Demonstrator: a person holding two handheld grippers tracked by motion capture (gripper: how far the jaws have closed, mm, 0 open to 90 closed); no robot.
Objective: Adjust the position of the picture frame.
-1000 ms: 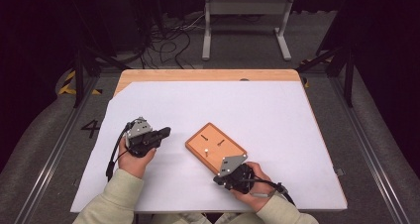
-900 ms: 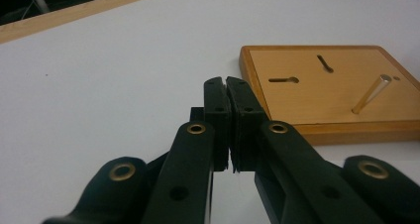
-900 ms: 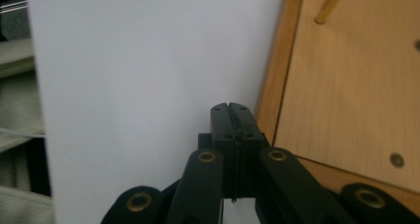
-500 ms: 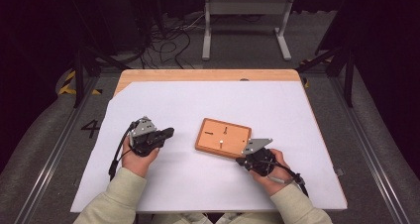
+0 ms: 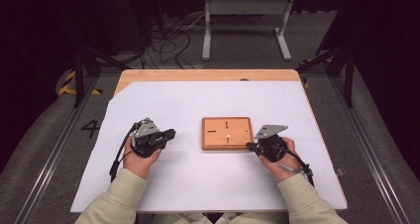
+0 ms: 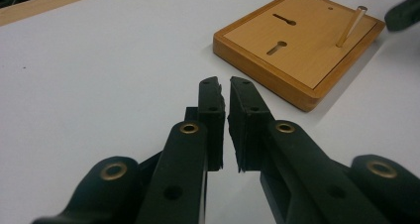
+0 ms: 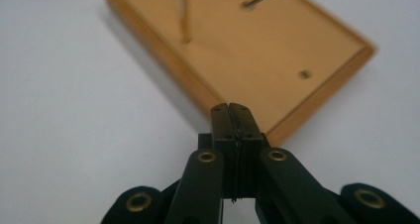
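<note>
Two hands low on table: left tongs (image 6: 225,92) slightly parted, opening; right tongs (image 7: 231,116) pressed together beside wooden board (image 5: 227,133).

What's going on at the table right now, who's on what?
A person holds a gripper in each hand over a white sheet. The right gripper, jaws shut and empty, sits at the right edge of the wooden board, which lies flat with a small peg standing in it. The left gripper rests apart to the board's left, its jaws just cracking open, holding nothing.
</note>
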